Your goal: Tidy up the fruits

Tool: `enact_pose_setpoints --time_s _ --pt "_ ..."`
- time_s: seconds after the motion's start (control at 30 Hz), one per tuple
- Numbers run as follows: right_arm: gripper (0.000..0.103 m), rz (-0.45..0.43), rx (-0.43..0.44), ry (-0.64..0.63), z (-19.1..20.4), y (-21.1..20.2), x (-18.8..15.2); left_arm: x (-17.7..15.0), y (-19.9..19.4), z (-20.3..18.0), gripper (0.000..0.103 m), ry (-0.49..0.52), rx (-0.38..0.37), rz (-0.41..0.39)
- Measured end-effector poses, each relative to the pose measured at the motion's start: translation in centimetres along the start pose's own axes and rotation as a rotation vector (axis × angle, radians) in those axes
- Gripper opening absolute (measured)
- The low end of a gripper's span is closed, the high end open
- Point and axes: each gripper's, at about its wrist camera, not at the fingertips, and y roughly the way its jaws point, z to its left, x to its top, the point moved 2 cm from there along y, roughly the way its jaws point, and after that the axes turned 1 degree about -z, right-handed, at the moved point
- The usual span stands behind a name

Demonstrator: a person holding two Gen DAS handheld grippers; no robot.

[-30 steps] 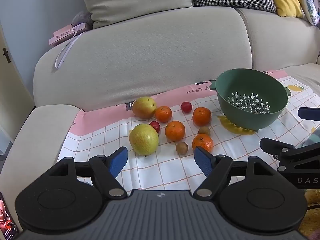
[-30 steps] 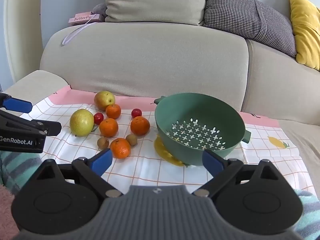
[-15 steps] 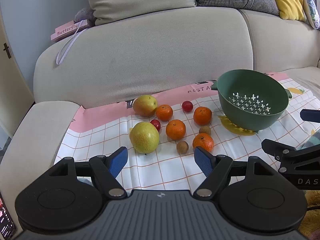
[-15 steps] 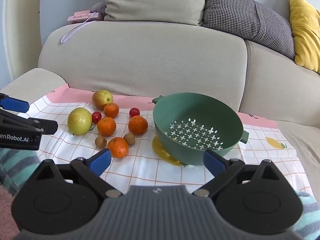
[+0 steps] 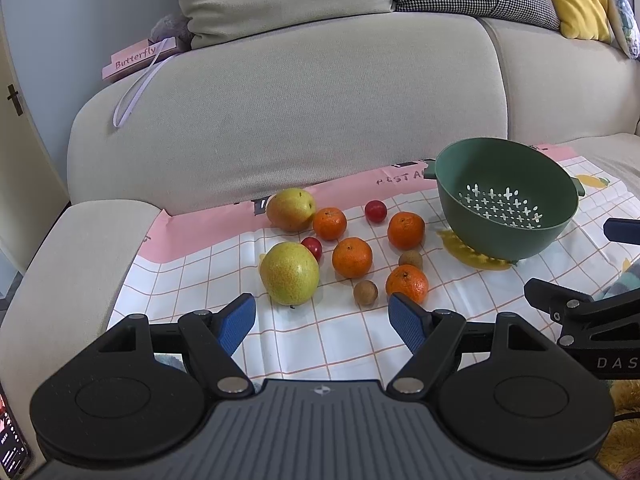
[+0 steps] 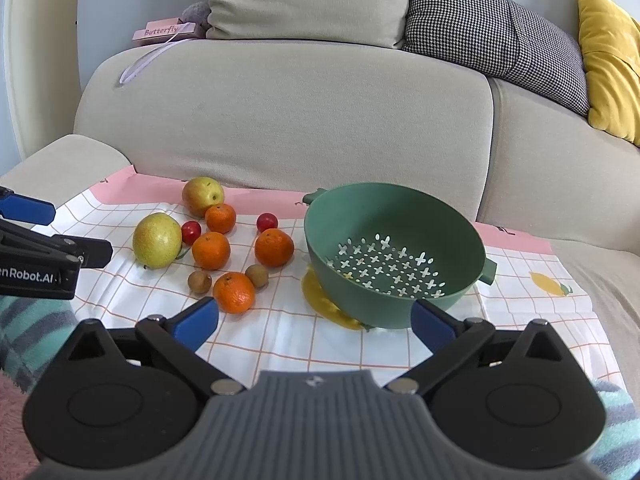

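A: Both grippers hover over the sofa seat. The left gripper (image 5: 322,322) has its jaws spread wide, nothing between them, pointing at the fruit on the checked cloth (image 5: 340,344).

B: And the right gripper (image 6: 314,322) matches it: jaws wide, nothing held, aimed between the fruit and the green colander (image 6: 394,256).

A: The colander sits on the cloth to the right of the fruit, tipped toward the cameras, nothing inside it.

B: Fruit roll call. A big yellow-green pear (image 5: 290,273) is nearest the left gripper, and a second pear (image 5: 290,209) lies farther back against the pink border.

A: Four mandarins in the cluster; the nearest mandarin (image 6: 234,292) sits just beyond the right gripper's left fingertip.

B: A small brown fruit (image 6: 199,281) lies on each side of it, close by. One red cherry tomato (image 6: 191,232) is tucked beside the big pear, another farther back.

A: Behind it all, a beige sofa backrest (image 6: 288,120) and a pink Butterfly box (image 6: 164,32) on top.
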Motion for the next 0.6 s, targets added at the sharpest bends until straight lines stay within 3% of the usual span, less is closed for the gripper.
enact_pose_setpoints --time_s 0.6 --pt "0.099 0.007 -0.003 0.01 0.02 0.07 -0.07 -0.07 0.06 -0.06 0.089 -0.001 0.0 0.001"
